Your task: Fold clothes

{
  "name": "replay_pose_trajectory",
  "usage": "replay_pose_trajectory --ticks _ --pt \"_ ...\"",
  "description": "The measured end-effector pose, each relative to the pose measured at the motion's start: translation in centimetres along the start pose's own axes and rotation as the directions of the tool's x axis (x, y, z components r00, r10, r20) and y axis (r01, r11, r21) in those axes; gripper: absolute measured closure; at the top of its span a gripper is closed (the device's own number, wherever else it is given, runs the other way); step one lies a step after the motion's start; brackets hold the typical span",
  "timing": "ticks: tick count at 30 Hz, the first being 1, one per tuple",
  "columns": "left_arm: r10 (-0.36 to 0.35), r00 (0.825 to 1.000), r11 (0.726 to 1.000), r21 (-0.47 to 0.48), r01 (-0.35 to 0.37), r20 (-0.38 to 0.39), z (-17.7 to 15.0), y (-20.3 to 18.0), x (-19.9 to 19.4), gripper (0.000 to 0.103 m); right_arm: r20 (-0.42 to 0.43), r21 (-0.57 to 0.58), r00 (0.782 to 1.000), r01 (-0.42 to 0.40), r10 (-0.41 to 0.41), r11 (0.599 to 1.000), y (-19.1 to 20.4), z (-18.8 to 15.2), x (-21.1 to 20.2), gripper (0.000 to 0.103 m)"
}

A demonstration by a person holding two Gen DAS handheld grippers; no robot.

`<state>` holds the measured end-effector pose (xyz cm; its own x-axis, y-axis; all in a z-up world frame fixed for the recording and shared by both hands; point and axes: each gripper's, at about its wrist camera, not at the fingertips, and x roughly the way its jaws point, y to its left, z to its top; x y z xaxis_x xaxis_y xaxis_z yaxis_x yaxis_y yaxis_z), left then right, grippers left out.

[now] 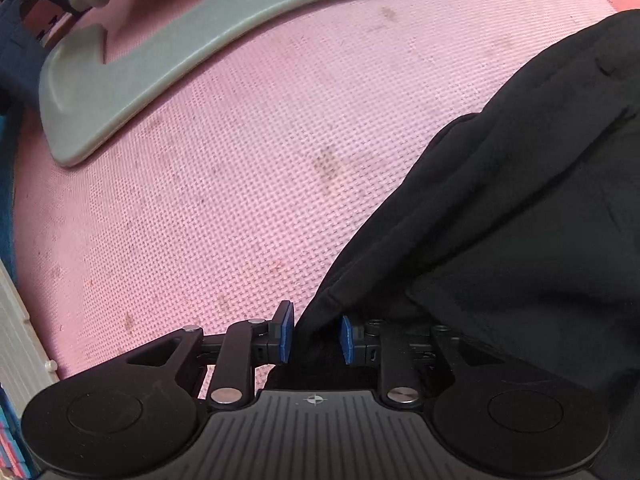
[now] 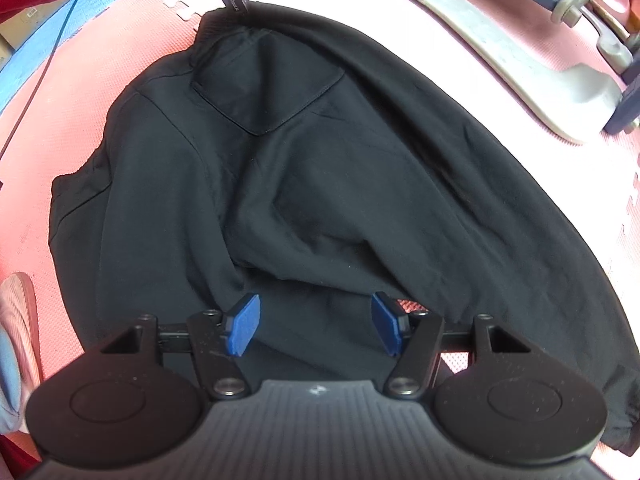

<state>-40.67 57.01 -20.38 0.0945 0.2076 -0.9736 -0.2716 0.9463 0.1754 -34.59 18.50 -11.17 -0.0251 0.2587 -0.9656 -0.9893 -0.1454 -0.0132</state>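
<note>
Black garment [image 1: 500,220] edge btwn left gripper [image 1: 316,334] jaws, prob. ungripped.

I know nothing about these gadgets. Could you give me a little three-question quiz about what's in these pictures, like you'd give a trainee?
1. True or false: the right tongs are clamped shut on the black garment.
2. What does the garment lie on? A) a wooden table B) a pink foam mat C) a metal tray
3. Fill in: the pads on the tongs are coloured ____.

Key: 1. False: they are open above the cloth. 2. B. 3. Blue.
</note>
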Motion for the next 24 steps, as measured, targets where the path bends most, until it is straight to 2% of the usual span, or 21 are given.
replay_pose_trajectory --ticks 3,7,8,10,14,15,16,17,18,20,24 --pt "-0.085 0.992 0.996 0.026 0.083 0.089 1.7 -0.7 -2.5 0.073 -0.001 -0.007 1.000 -0.002 0.002 1.000 0.0 -0.1 0.0 0.041" --pt "-0.146 0.980 0.988 0.061 0.139 0.137 4.2 -2.5 -2.6 0.044 -0.005 -0.005 1.000 -0.005 0.005 1.000 -0.1 0.4 0.3 0.041" --pt "-0.160 0.977 0.986 0.072 0.151 0.143 4.8 -3.0 -2.5 0.044 -0.006 -0.006 1.000 -0.006 0.006 1.000 -0.1 0.5 0.3 0.041" --pt "-0.172 0.979 0.980 0.115 0.160 0.108 5.7 -4.6 -0.9 0.044 -0.005 -0.003 1.000 -0.004 0.004 1.000 -0.1 0.4 0.1 0.041" --pt "-0.145 0.983 0.983 0.128 0.131 0.111 6.9 -6.2 1.2 0.041 -0.010 0.027 1.000 0.003 -0.003 1.000 -0.4 0.0 -0.4 0.041" --pt "-0.150 0.981 0.985 0.109 0.137 0.125 7.1 -6.0 1.3 0.042 -0.013 0.037 1.000 0.005 -0.005 0.999 -0.5 -0.2 -0.5 0.041" --pt "-0.155 0.978 0.986 0.090 0.143 0.138 7.2 -5.7 1.4 0.048 -0.015 0.046 1.000 0.007 -0.006 0.999 -0.6 -0.4 -0.5 0.041" --pt "-0.161 0.975 0.986 0.070 0.152 0.153 7.4 -5.5 1.5 0.063 -0.017 0.055 1.000 0.008 -0.007 0.998 -0.7 -0.6 -0.6 0.041" --pt "-0.173 0.970 0.985 0.053 0.166 0.169 7.5 -5.4 1.1 0.071 -0.019 0.062 1.000 0.010 -0.009 0.998 -0.8 -0.8 -0.6 0.041" --pt "-0.140 0.970 0.990 0.047 0.133 0.198 8.0 -5.6 0.5 0.080 -0.022 0.076 1.000 0.015 -0.014 0.997 -1.0 -1.2 -0.7 0.041" --pt "-0.063 0.964 0.997 0.050 0.051 0.257 8.8 -6.1 -0.8 0.081 -0.020 0.094 1.000 0.022 -0.020 0.995 -1.1 -1.4 -0.8 0.041"
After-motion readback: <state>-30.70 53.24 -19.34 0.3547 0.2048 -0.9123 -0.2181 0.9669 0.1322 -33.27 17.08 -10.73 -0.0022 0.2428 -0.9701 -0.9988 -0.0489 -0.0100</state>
